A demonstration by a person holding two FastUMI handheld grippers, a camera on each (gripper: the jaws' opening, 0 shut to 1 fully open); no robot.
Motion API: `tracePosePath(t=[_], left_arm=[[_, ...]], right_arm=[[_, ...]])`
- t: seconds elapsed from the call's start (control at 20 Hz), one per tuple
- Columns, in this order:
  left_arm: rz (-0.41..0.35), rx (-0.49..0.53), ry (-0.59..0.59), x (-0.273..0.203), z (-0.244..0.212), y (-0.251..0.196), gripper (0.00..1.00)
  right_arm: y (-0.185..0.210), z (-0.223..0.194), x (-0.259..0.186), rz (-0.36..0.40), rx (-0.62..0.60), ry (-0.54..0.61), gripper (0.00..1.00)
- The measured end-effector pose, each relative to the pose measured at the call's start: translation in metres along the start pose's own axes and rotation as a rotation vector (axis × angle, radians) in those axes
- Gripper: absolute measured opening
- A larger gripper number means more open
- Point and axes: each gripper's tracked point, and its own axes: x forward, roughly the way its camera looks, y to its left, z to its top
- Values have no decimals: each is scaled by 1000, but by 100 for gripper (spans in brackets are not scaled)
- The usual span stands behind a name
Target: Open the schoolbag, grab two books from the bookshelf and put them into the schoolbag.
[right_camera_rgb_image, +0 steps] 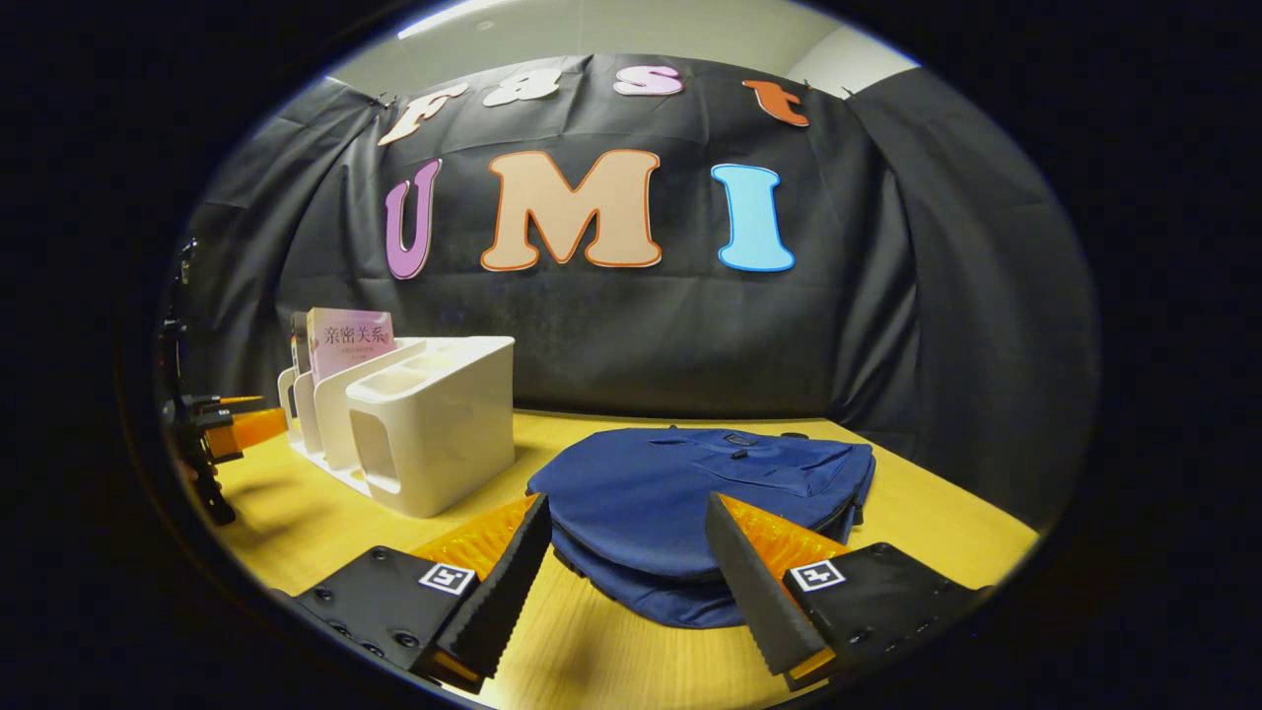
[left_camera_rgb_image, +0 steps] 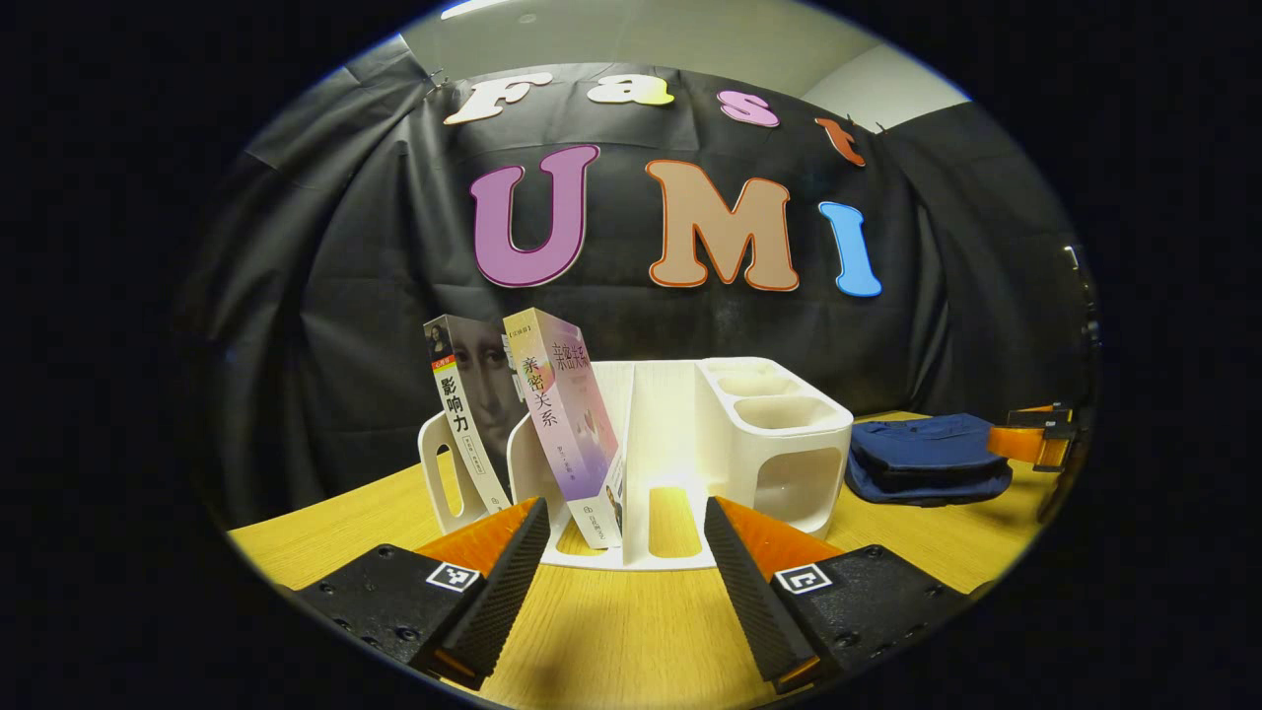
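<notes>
Schoolbag [right_camera_rgb_image: 690, 493] is lying flat and closed near the bench's right edge — soft, floppy cloth, likely best pinched at its zipper pull. Right gripper [right_camera_rgb_image: 626, 582] is hovering before it, fingers spread. Left gripper [left_camera_rgb_image: 626, 582], fingers spread too, is facing two stiff books [left_camera_rgb_image: 532, 424] leaning in the bookshelf [left_camera_rgb_image: 749, 434] — grip their spines.

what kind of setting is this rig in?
Likely a staged recording booth, not a home: black cloth backdrop, a bare wooden table, and just a white bookshelf and blue schoolbag as props.
</notes>
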Motion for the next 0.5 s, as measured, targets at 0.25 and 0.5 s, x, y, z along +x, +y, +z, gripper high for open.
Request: tracePosePath(t=[0.25, 0.5], left_arm=[[0, 0, 0, 0, 0, 0, 92], [0, -1, 0, 0, 0, 0, 92]], right_arm=[[-12, 11, -7, 22, -106, 62, 100], [-14, -3, -11, 81, -312, 193, 100]])
